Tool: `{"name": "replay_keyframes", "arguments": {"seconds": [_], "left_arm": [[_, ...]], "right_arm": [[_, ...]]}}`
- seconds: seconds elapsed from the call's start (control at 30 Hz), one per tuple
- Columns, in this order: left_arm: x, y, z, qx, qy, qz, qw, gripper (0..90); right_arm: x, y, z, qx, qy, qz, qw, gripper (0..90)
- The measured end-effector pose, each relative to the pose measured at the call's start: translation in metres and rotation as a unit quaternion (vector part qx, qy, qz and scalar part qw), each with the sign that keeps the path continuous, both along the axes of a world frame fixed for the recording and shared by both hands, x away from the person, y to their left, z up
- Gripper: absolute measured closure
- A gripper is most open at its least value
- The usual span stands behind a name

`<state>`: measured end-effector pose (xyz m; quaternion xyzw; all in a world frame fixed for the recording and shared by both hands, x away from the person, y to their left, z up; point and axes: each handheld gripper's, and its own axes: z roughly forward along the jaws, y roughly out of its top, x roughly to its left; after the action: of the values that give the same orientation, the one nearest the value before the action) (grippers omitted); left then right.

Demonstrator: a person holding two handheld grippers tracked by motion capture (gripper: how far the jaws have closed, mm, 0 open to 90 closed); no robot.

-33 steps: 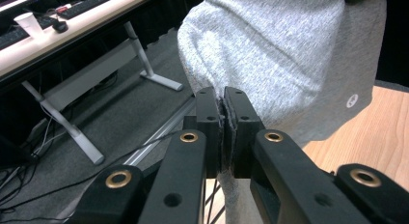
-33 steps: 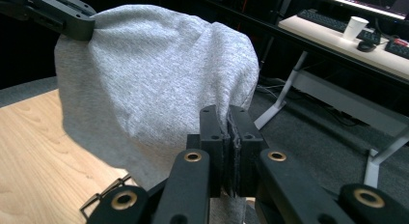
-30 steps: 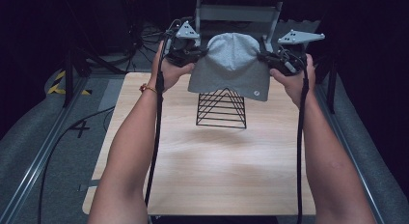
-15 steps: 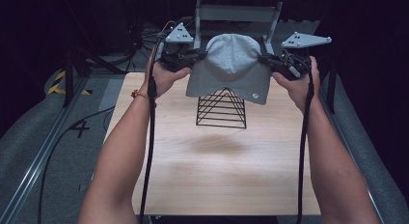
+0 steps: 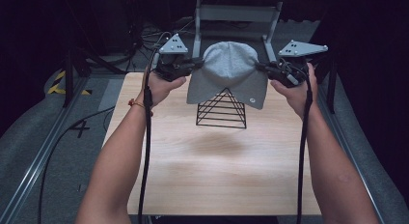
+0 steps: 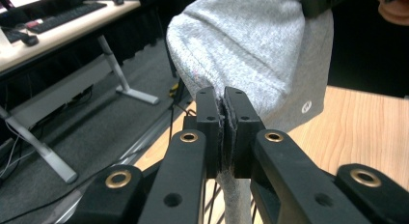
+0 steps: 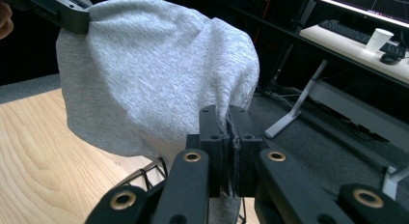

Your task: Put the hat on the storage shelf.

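Grey beanie (image 5: 228, 72): knit cap held in the air between the two grippers, stretched sideways, rounded crown pointing up and away from the person, open brim hanging down. Its long axis runs gripper to gripper. A small round badge sits near the brim on the right gripper's side. The brim hangs over the tip of the black wire pyramid stand (image 5: 222, 109); contact with the tip cannot be told.

Left gripper (image 6: 224, 108): jaws closed tight on the beanie's edge, fabric pinched between the pads.

Right gripper (image 7: 225, 125): jaws likewise clamped on the opposite edge, fabric bunched in the pinch.

Wire pyramid stand: directly below and between both grippers, on the far part of the wooden table (image 5: 217, 175).

Wooden table: bare surface nearer the person than the grippers; each gripper is held roughly over a side edge. Beyond the grippers, a metal frame (image 5: 236, 14) and dark floor.
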<state>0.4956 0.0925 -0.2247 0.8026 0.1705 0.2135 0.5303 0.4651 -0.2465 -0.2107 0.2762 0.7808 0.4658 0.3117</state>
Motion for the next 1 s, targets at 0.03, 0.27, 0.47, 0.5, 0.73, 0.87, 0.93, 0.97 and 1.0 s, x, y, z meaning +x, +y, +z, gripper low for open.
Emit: {"name": "replay_keyframes", "arguments": {"seconds": [0.03, 0.27, 0.47, 0.5, 0.73, 0.87, 0.93, 0.97, 1.0], "left_arm": [[-0.002, 0.000, 0.003, 0.000, -0.003, -0.002, 1.0000, 85.9], [-0.017, 0.000, 0.010, -0.001, -0.016, -0.023, 0.9996, 86.0], [-0.028, 0.001, 0.006, 0.007, -0.021, -0.035, 0.9991, 86.0], [-0.029, 0.001, 0.004, 0.006, -0.017, -0.033, 0.9993, 85.9], [-0.021, 0.004, -0.015, 0.014, 0.001, -0.026, 0.9996, 85.9], [-0.017, 0.003, -0.023, 0.020, 0.003, -0.016, 0.9997, 85.9], [-0.012, 0.001, -0.029, 0.024, 0.009, -0.014, 0.9996, 85.9], [-0.010, 0.000, -0.032, 0.026, 0.013, -0.011, 0.9995, 85.9], [-0.008, -0.002, -0.035, 0.030, 0.010, -0.008, 0.9995, 85.8]], "right_arm": [[-0.001, 0.000, 0.001, 0.002, 0.000, 0.000, 1.0000, 86.2], [-0.011, -0.003, 0.010, 0.000, -0.011, 0.005, 0.9999, 86.2], [-0.019, -0.003, 0.010, -0.007, -0.014, 0.008, 0.9998, 86.2], [-0.020, -0.002, 0.010, -0.010, -0.015, 0.009, 0.9998, 86.2], [-0.014, 0.003, -0.004, -0.023, -0.004, 0.007, 0.9997, 86.2], [-0.012, 0.003, -0.009, -0.023, 0.000, 0.007, 0.9997, 86.2], [-0.010, 0.003, -0.012, -0.024, 0.004, 0.004, 0.9997, 86.1], [-0.009, 0.003, -0.014, -0.024, 0.006, 0.004, 0.9997, 86.1], [-0.007, 0.003, -0.016, -0.024, 0.008, 0.004, 0.9997, 86.1]]}}
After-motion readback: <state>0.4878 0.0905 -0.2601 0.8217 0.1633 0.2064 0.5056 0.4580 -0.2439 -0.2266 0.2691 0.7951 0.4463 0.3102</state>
